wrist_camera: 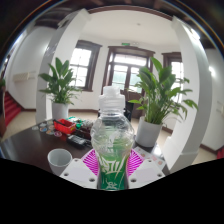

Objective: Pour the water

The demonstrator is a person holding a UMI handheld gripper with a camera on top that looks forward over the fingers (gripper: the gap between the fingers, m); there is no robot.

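A clear plastic bottle (112, 140) with a white cap and a green label stands upright between my fingers, raised above the table. My gripper (112, 162) is shut on the bottle, its pink pads (92, 160) pressing against both sides of the label. A small white cup (59, 160) stands on the dark table to the left of the bottle, lower than the fingers. The bottle's base is hidden below the fingers.
A dark table (25, 150) carries red and green packets (68, 127) behind the cup. Potted plants stand to the left (60, 88) and right (158, 100) of the bottle. A white pillar (195, 110) rises on the right; windows and a door lie beyond.
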